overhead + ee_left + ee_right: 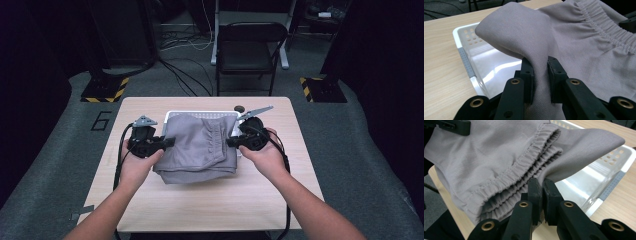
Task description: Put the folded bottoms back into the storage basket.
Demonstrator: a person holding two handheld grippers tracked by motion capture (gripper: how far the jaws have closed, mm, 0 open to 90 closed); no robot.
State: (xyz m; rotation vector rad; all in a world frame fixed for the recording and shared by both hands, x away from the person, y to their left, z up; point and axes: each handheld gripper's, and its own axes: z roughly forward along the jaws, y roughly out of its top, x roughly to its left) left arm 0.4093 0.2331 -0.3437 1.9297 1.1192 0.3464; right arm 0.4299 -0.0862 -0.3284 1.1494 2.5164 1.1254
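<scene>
While the grey shorts (pixel 200 147) sit folded mid-worktop (pixel 210 205), draped over the white tray (pixel 467 53) toward its far edge, left tool (pixel 540 75) is clamped on their left fabric edge and right tool (pixel 542 195) pinches the right side beside the elastic waistband (pixel 524 170).

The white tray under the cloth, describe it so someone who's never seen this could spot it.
On the light wooden table, look beneath the folded grey garment held between both grippers. The white tray peeks out at its far edge: shallow, glossy, with perforated corners, unlike the soft cloth.
</scene>
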